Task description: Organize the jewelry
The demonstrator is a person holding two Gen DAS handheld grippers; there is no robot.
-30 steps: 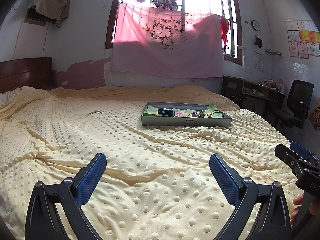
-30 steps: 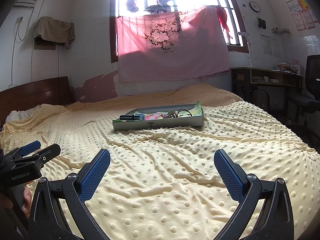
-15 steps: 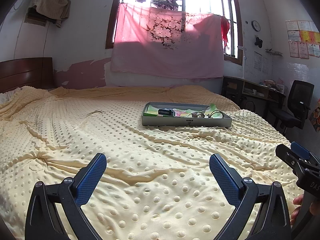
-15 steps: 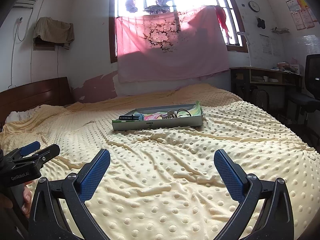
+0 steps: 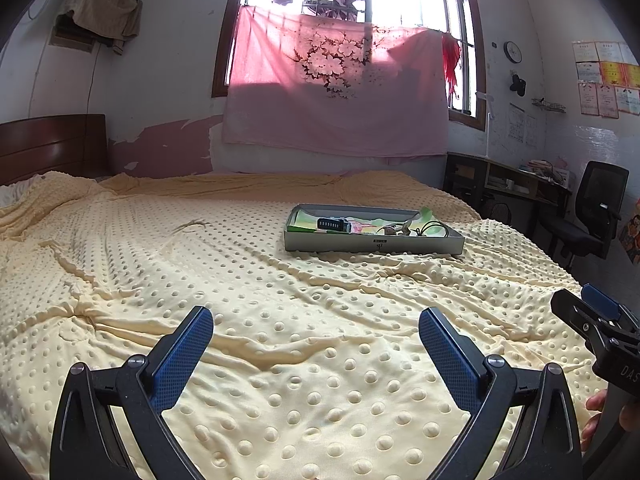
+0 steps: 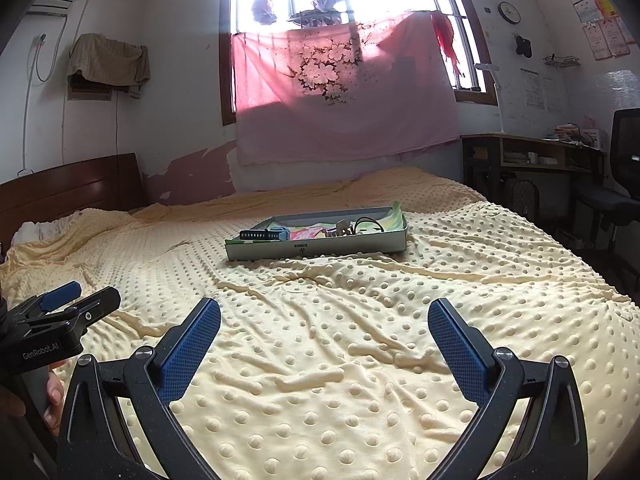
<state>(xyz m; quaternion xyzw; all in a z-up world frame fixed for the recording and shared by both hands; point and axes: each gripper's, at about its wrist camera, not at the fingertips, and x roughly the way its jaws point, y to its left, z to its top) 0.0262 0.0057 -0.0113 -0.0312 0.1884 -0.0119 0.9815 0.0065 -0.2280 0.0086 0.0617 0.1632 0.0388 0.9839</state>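
Hovering over yellow dotted blanket (image 5: pixel 280 320): left gripper (image 5: pixel 316 344) and right gripper (image 6: pixel 324 336), jaws spread wide, both empty. Grey tray (image 5: pixel 374 245) lies well ahead mid-bed, holding dark watch (image 6: pixel 264 235), black cord (image 6: pixel 366 224), small unclear pieces

The right tongs (image 6: pixel 324 344), black-framed with blue textured pads, hover with their two fingers spread wide and nothing between them above a bed covered in a pale yellow dimpled blanket (image 6: pixel 340 360). Well ahead on the blanket lies a shallow grey rectangular tray (image 6: pixel 320 246). Inside it, a dark watch with a blue strap (image 6: pixel 264 235) lies at the left end, a black looped cord (image 6: pixel 366 224) sits toward the right, and colourful paper lines the bottom. At the left edge, the left tongs (image 6: pixel 80 300) appear, gripped by a hand (image 6: pixel 50 392) lower down.
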